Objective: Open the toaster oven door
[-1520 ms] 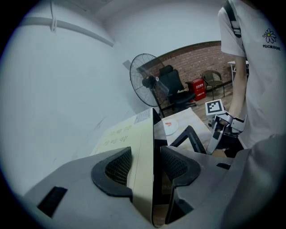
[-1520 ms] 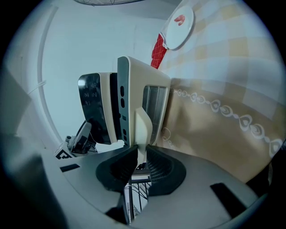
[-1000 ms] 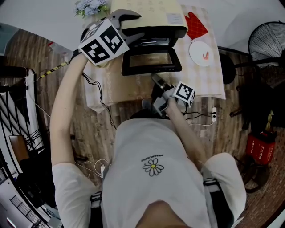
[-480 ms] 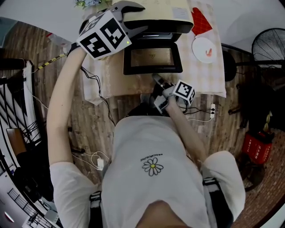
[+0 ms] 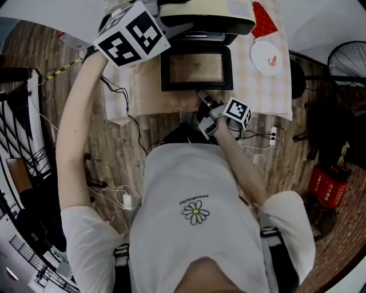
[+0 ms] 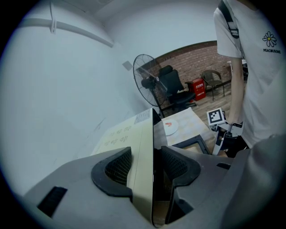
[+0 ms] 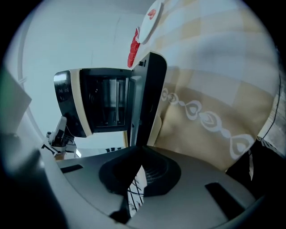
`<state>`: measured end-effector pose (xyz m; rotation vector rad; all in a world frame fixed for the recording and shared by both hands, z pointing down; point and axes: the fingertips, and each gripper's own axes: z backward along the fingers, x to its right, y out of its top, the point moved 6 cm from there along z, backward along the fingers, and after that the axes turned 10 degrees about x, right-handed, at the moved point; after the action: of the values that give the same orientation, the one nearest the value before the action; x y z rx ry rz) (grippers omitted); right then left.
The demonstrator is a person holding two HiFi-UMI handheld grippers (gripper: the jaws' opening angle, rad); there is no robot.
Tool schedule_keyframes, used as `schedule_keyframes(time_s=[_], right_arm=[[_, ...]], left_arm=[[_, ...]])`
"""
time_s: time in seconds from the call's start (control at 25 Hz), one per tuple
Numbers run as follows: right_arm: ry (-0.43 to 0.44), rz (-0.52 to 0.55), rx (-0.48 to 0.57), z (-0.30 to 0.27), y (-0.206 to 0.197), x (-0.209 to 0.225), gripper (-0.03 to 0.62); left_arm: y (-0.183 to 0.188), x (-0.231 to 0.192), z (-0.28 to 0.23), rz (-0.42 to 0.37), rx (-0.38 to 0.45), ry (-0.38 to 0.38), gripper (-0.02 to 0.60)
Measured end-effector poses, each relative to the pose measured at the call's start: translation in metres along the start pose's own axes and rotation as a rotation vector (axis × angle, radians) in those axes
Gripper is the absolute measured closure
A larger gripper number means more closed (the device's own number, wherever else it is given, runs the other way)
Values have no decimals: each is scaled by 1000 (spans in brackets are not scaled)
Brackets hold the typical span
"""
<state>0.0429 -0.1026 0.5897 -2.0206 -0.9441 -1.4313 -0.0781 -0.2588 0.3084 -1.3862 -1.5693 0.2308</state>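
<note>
clamping down on the toaster oven is your left gripper. its jaws straddle the upper left corner of the cream body, one pad on the top panel and the other on the dark front side, and in the left gripper view that cream edge runs right up between the two pads. your arm reaches up and across the left of the table to get there.

the oven sits at the far edge of the table, on a checked cloth. its door is already swung all the way down and lies flat towards you, glass pane up. from the right gripper view the door shows edge-on, with the dark cavity open beside it.

your right gripper is low at the near edge of that door, pointing at it. its jaws have just closed up together, and in its own view there's nothing between them. can't tell if the tips actually touch the door edge.

off to the right of the oven there's a white plate and a red thing on the cloth, and a fan stands on the floor past the table's right side.
</note>
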Motion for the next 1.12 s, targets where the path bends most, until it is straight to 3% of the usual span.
schedule_keyframes(time_s=[0.68,0.92,1.12], right_arm=[[17,12,35,8,3,-10,586],[94,66,90,11,25,-39,586],[204,175,136,13,53,-89,586]], left_arm=[[2,3,1,-16,-3,24,359],[2,3,2,-38,3,45,359],[3,5,2,-21,-35,50,360]])
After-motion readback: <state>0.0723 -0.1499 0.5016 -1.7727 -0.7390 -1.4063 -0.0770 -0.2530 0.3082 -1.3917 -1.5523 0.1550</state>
